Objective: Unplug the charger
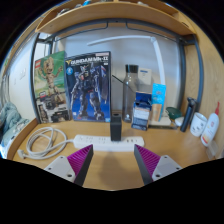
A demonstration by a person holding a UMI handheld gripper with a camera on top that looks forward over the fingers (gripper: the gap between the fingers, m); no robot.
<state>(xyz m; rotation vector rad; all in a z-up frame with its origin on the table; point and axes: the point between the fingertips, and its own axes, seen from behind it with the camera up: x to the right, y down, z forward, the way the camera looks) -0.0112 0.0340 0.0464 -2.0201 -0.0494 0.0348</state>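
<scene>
A black charger (116, 127) stands upright, plugged into a white power strip (108, 142) that lies across the wooden desk (112, 165). My gripper (113, 160) hovers just in front of the strip, open, with nothing between its purple pads (80, 159). The charger is beyond the fingers, slightly ahead of the gap's middle. A thin dark cable (123, 92) rises from near the charger toward the shelf above.
A coiled white cable (45, 141) lies left of the strip. Model-kit boxes (85, 88) lean against the back wall. A blue and white box (143, 110) and white bottles (199, 124) stand on the right. A wooden shelf (110, 14) hangs overhead.
</scene>
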